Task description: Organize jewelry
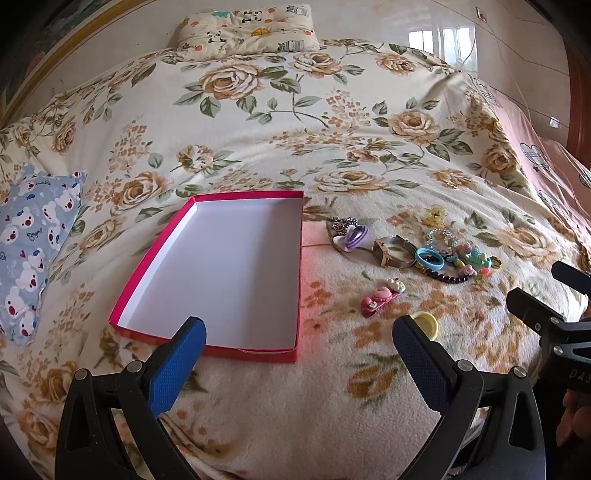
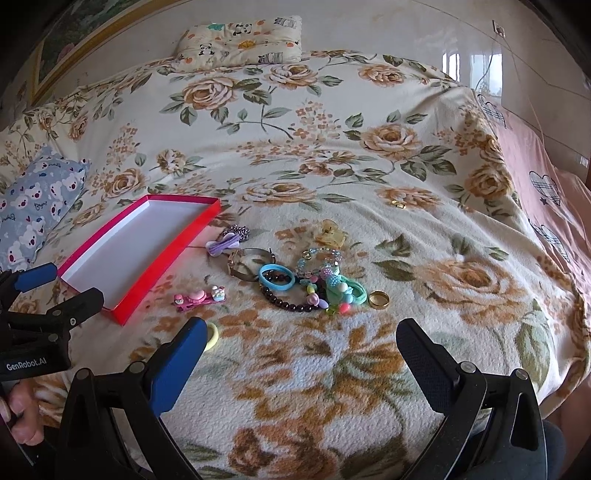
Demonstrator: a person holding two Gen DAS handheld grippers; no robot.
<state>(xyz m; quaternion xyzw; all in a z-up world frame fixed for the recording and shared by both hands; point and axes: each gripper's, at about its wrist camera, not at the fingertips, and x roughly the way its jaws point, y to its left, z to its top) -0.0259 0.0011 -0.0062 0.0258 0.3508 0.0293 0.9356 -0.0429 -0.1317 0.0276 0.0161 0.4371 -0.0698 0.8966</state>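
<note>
bed: floral fleece blanket [image 2: 332, 369] covers pretty much the whole thing, panda-print pillow [image 1: 247, 27] at the far end, blue koala-print cushion [image 1: 29, 251] off on the left
box: shallow red tray [image 1: 212, 349] with a white inside, nothing in it, sits on the blanket left of the pile
left gripper [image 1: 299, 334]: jaws spread wide, holding nothing, hovering over the tray's near right corner
right gripper [image 2: 301, 334]: also wide open and holding nothing, hanging above the blanket just in front of the pile
jewelry pile: all loose on the blanket right of the tray, tangled together; wristwatch [image 2: 243, 264], dark bead bracelet [image 2: 288, 304], blue hair tie [image 2: 277, 278], mint scrunchie thing [image 2: 351, 291]
strays: pink cartoon hair clip [image 2: 199, 297] near the tray, purple clip [image 2: 223, 243], yellow claw clip [image 2: 330, 232], yellow hair tie [image 2: 212, 336] touching the right gripper's left finger in that view
tiny stuff: 1 gold ring [image 2: 379, 299] just right of the pile, small gold bit [image 2: 398, 204] well apart further back
</note>
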